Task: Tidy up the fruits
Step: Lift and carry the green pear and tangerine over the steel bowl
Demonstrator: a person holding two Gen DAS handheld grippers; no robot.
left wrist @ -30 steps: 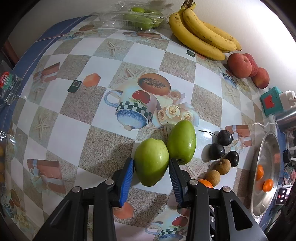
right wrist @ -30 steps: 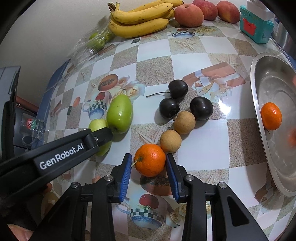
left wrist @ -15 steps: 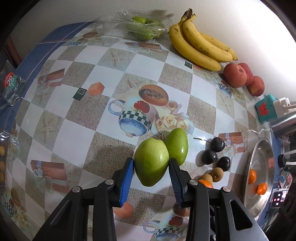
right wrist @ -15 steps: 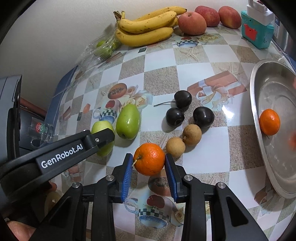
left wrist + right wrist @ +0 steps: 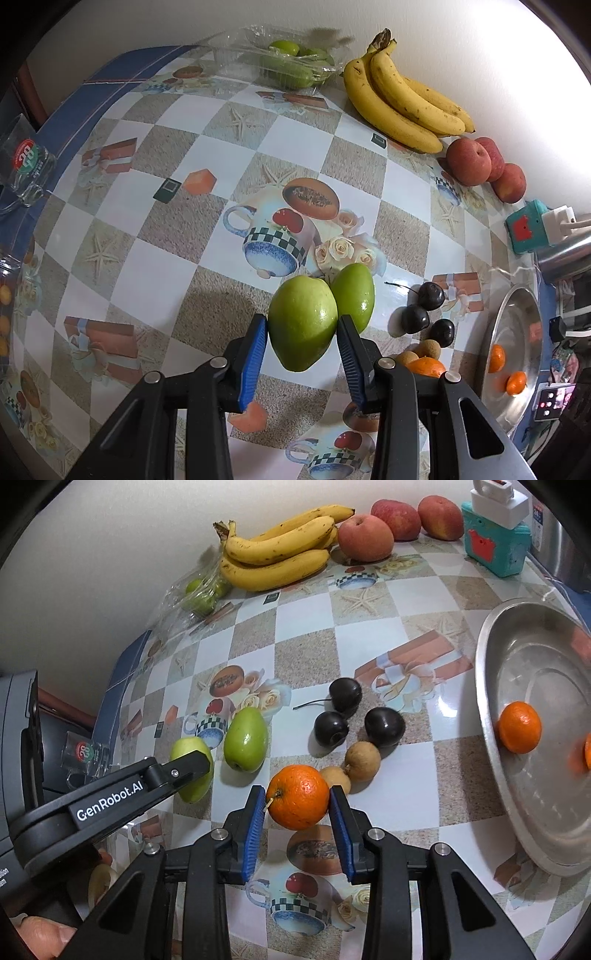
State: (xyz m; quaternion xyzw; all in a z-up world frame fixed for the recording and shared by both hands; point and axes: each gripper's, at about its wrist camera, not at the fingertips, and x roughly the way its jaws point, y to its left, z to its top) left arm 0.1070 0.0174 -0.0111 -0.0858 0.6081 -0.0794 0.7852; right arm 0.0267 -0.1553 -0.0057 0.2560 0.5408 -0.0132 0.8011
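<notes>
My left gripper (image 5: 301,338) is shut on a green fruit (image 5: 302,323), held a little above the patterned tablecloth; the same fruit (image 5: 192,768) shows behind the left gripper's finger in the right wrist view. A second green fruit (image 5: 354,293) (image 5: 245,738) lies on the cloth just behind it. My right gripper (image 5: 297,810) is shut on an orange (image 5: 298,796), lifted off the cloth. Beside it lie two brown longans (image 5: 362,760) and three dark cherries (image 5: 384,726). A steel tray (image 5: 491,716) at the right holds two oranges (image 5: 520,726).
Along the wall lie a bunch of bananas (image 5: 280,554), three peaches (image 5: 365,537), a clear bag of green fruit (image 5: 291,64) and a teal box (image 5: 495,546). A glass (image 5: 27,166) stands at the cloth's left edge. A person's finger (image 5: 40,936) shows bottom left.
Both grippers have risen a little with their fruit: the green fruit and the orange now hang clear of the cloth, and the table looks farther away in both views.
</notes>
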